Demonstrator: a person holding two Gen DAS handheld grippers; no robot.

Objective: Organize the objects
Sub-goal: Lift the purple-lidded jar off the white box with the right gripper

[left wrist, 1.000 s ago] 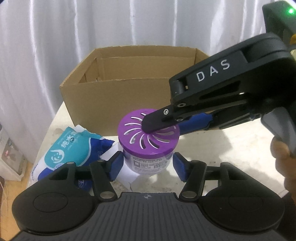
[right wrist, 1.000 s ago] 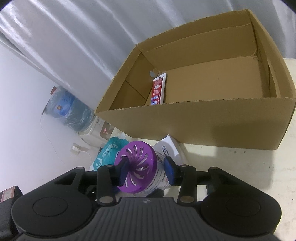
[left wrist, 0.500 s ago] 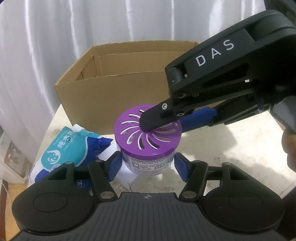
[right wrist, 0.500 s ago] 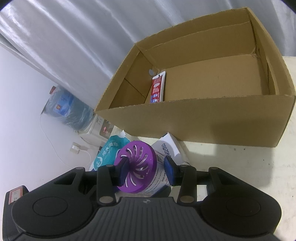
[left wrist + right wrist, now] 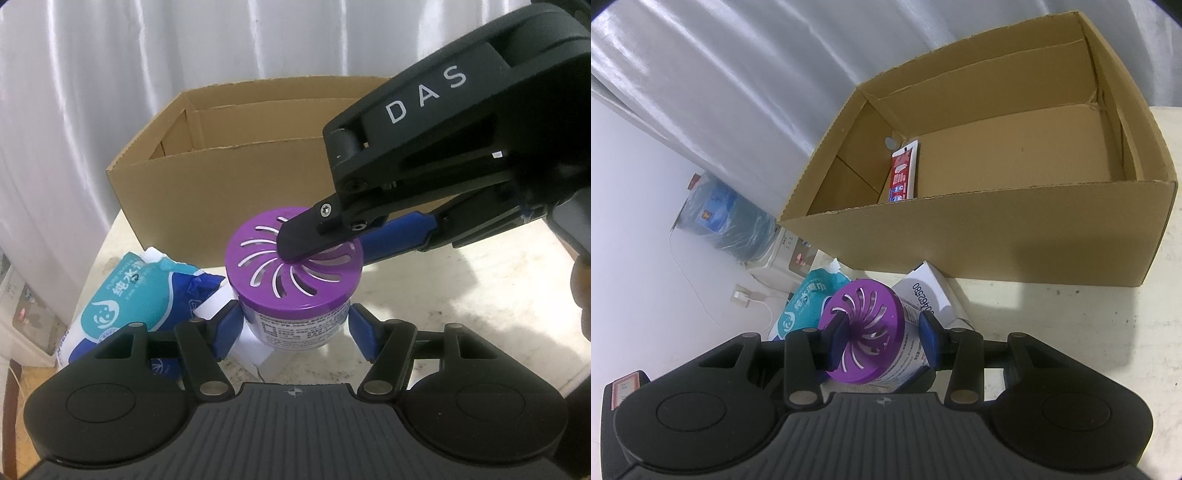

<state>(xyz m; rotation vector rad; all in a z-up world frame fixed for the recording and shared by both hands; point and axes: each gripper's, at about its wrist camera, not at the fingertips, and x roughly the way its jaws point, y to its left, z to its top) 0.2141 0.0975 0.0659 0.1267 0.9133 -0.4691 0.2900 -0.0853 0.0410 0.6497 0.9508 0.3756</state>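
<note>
One jar (image 5: 293, 280) with a purple slotted lid, standing on the table (image 5: 461, 291) near its left edge, in front of the cardboard box (image 5: 221, 184). One pack of wipes (image 5: 129, 299), teal and white, lying just left of the jar at the table's left edge. One small white carton (image 5: 929, 291) with printed digits, behind and partly under the jar, touching it or nearly so. One open cardboard box at the back of the table, flaps down, front wall facing the jar. Inside the box: one red and white tube (image 5: 903, 173), lying on the floor along the left wall; rest of the box floor bare cardboard.

Right gripper (image 5: 884, 341) clamped on the jar: one blue pad pressed on the purple lid, the other on the jar's base, the jar tilted on its side between them in the right wrist view. In the left wrist view, reaching in from the right, upper finger laid across the lid top.

Left gripper (image 5: 293, 326) low in front of the jar, blue fingers (image 5: 227, 326) spread apart on either side of the jar's white labelled body. Left pad close against the body, possibly touching; hard to tell from this angle. Right pad clear of it with a gap.

Beyond the table's left edge: one large water bottle (image 5: 727, 221) on a dispenser, white curtain behind.
</note>
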